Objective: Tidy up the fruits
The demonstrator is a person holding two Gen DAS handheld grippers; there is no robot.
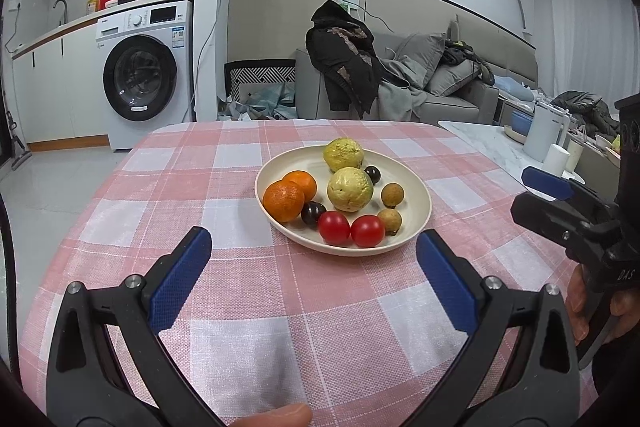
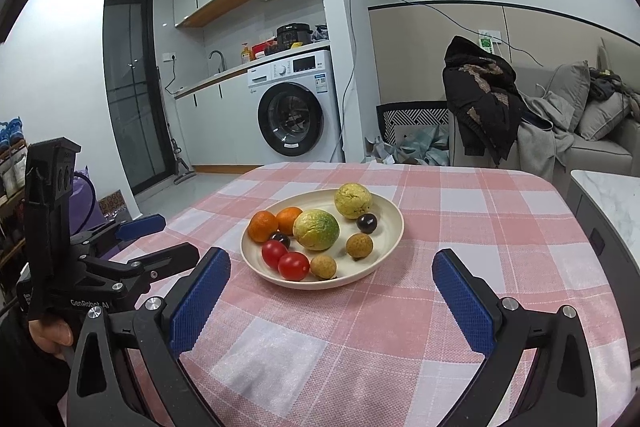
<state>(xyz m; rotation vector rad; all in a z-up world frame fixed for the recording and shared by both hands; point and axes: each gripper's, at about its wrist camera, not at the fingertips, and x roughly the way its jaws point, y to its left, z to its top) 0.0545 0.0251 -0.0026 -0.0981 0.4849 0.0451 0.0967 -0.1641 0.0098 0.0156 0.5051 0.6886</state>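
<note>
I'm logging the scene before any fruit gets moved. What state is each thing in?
Left claw: open, empty.
Right claw: open, empty.
Plate: on the checked tablecloth, holding all the fruit.
Tomatoes: two, touching, at the plate's near rim.
Washing machine: door closed.

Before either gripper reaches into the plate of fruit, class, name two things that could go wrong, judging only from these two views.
1. The two red cherry tomatoes touch each other and a dark round grape; closing on one may nudge its neighbours.
2. The shallow cream plate holds round fruit near its low rim, so a knocked small brown longan could roll onto the pink checked tablecloth.

Both the left gripper and the right gripper are open.
</note>
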